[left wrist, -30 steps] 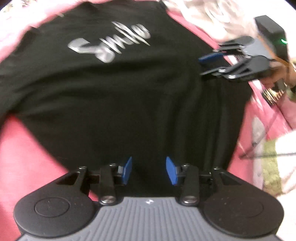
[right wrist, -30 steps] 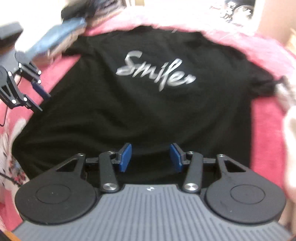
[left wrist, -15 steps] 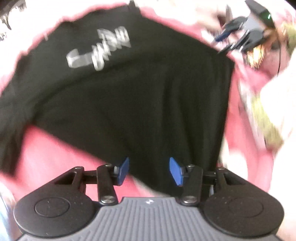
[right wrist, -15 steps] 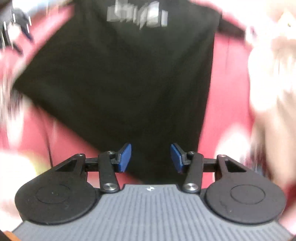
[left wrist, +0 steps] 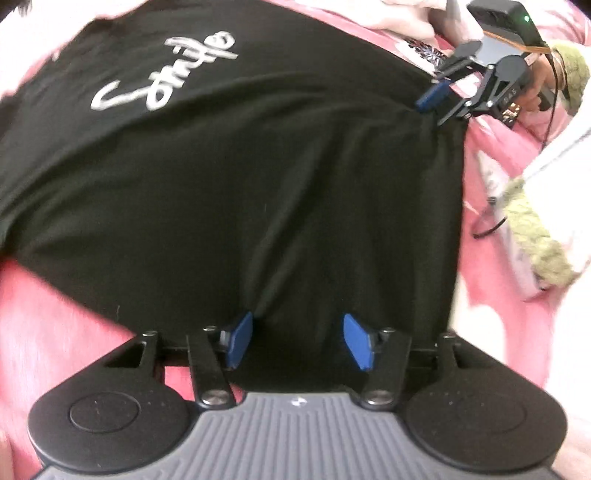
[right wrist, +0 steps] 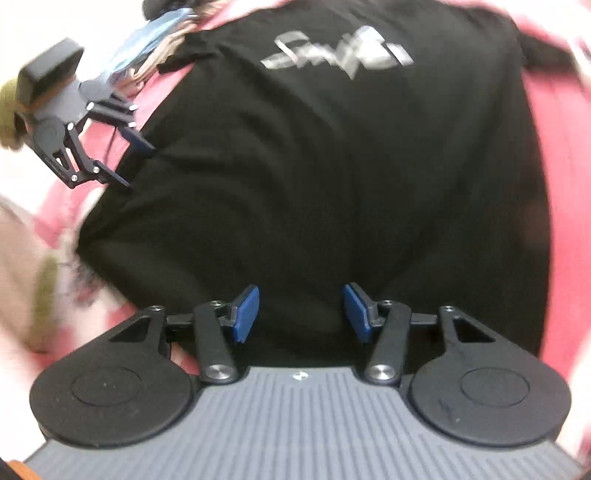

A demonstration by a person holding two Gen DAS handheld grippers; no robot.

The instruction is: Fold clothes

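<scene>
Pink bedding (left wrist: 55,314) carries the black shirt (left wrist: 258,166) spread flat, logo up, for folding, while the left gripper (left wrist: 299,341) and right gripper (right wrist: 301,314), jaws just widening and empty, straddle its hem corners.

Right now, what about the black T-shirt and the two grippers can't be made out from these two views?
- Black T-shirt hem: both views, hidden behind each gripper body.
- Left gripper and right gripper: pads apart; contact with the cloth under them not visible.
- Silver lettering: right wrist view, smeared by blur.
- Sleeves: cut off at the frame edges in both views.
- Blue cloth: too blurred to identify.
</scene>
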